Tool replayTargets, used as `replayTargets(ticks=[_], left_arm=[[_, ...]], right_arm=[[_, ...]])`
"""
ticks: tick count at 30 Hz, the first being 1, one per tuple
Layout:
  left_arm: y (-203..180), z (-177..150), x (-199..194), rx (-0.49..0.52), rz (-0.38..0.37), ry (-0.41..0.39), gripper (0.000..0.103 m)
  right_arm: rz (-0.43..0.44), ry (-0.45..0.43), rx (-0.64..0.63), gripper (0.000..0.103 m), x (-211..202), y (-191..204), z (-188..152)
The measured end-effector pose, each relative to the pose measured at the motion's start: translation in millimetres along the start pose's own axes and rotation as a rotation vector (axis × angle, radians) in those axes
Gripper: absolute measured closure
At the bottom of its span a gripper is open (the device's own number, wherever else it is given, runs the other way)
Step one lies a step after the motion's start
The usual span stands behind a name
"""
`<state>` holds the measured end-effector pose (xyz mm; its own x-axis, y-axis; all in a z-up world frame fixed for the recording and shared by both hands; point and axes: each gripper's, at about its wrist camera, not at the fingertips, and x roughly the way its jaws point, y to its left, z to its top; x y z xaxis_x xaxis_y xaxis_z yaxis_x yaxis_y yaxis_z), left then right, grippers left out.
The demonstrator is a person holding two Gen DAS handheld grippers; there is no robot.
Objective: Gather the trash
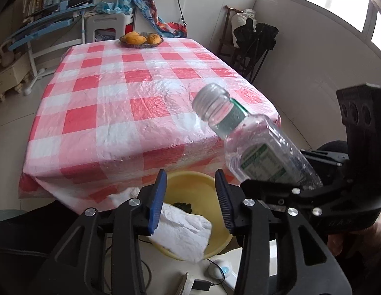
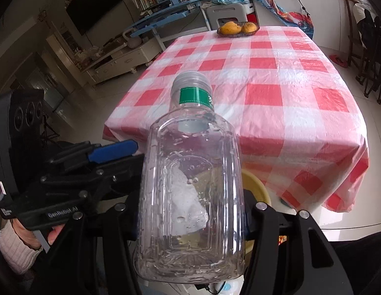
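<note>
Holding a clear, empty plastic bottle with a silver screw cap and green neck band [image 2: 190, 179], the right gripper [image 2: 190, 233] is clamping its fingers on the lower body, near the base. Bottle is hanging in the air off the near edge of the bench with the red-and-white checked cloth [image 1: 131, 93], tilted, cap pointing far and left in the left view. Droplets are clinging inside the walls. Judging it as very light, thin-walled and springy; it is likely giving under pressure and slick where wet. The flat ribbed panels low on the body are looking like the best hold.

Left gripper [image 1: 190, 200] is hovering with fingers apart, nothing between them, above a round yellow plastic basin [image 1: 190, 184] already holding a crumpled white paper napkin [image 1: 183, 231].
</note>
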<state>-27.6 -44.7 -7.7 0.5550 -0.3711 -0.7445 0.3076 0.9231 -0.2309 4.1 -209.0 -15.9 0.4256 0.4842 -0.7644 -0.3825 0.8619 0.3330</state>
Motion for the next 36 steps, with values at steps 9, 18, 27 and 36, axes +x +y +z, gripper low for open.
replayTargets(ticks=[9, 18, 27, 36], left_arm=[[25, 4, -18, -0.113, 0.116, -0.108, 0.046], [30, 8, -28, -0.089, 0.371, -0.219, 0.013], [28, 10, -47, -0.084, 0.379, -0.350, 0.010], [40, 13, -53, -0.149, 0.379, -0.383, 0.009]], right_arm=[[-0.100, 0.109, -0.096, 0.031, 25, 14, -14], [-0.211, -0.005, -0.044, 0.011, 17, 4, -11], [-0.369, -0.222, 0.085, 0.008, -5, -5, 5], [-0.479, -0.373, -0.051, 0.008, -17, 15, 10]])
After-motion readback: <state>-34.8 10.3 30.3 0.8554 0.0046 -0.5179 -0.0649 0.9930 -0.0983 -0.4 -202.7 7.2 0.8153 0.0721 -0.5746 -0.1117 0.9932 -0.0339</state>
